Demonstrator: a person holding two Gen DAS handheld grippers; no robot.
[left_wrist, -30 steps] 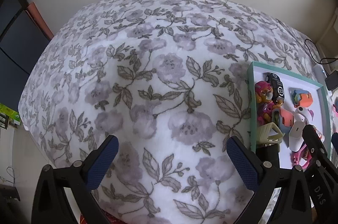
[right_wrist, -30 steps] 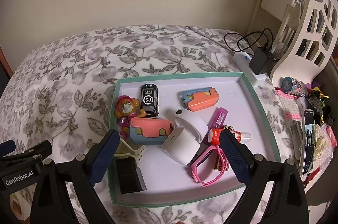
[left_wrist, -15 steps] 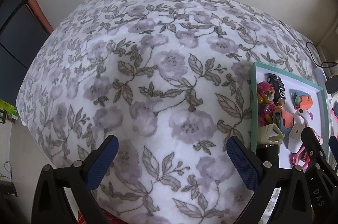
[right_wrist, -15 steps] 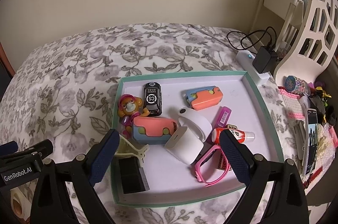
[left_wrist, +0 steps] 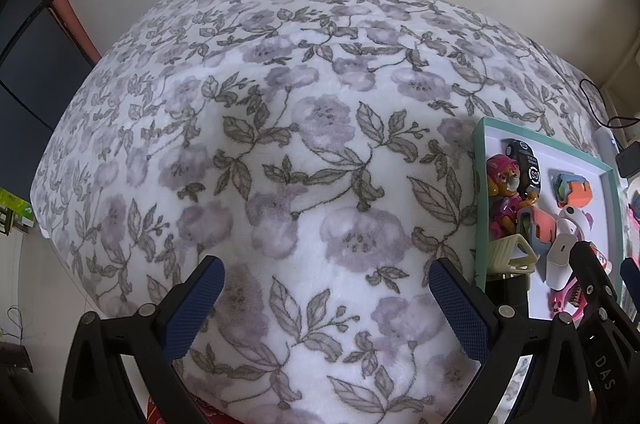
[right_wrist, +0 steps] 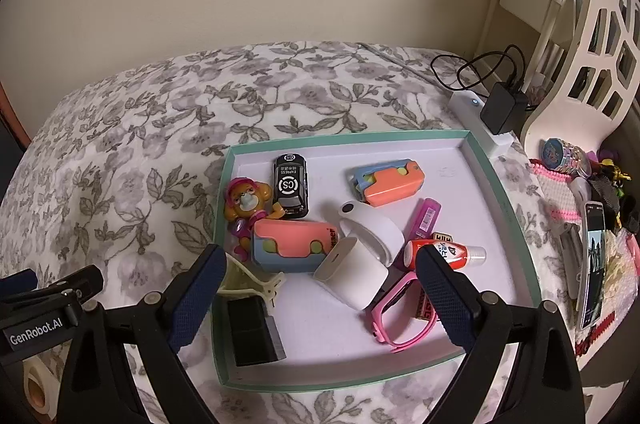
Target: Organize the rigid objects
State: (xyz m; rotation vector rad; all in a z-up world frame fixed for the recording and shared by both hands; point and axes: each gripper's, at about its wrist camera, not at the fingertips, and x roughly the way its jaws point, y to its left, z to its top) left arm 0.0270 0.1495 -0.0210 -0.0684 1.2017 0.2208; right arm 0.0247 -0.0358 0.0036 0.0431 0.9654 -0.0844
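A white tray with a green rim (right_wrist: 506, 212) lies on the floral blanket (left_wrist: 280, 143). It holds a black toy car (right_wrist: 291, 183), a dog figure (right_wrist: 244, 201), two orange-and-blue cases (right_wrist: 294, 244) (right_wrist: 386, 181), an open white earbud case (right_wrist: 360, 260), a pink watch band (right_wrist: 400, 316), a red glue tube (right_wrist: 444, 252), a purple tube (right_wrist: 425, 220), a cream hair clip (right_wrist: 248, 282) and a black box (right_wrist: 252, 328). My right gripper (right_wrist: 320, 276) hangs open over the tray's near half, holding nothing. My left gripper (left_wrist: 324, 288) is open over bare blanket, left of the tray (left_wrist: 480, 183).
A power strip with a black charger (right_wrist: 500, 107) and its cable sit behind the tray's far right corner. A white cut-out shelf (right_wrist: 588, 35), a phone (right_wrist: 592, 264) and small clutter crowd the right side. A tape roll (right_wrist: 34, 384) lies at the lower left.
Both views have shifted only slightly. Nothing in the tray has moved, and both grippers stay open and empty.
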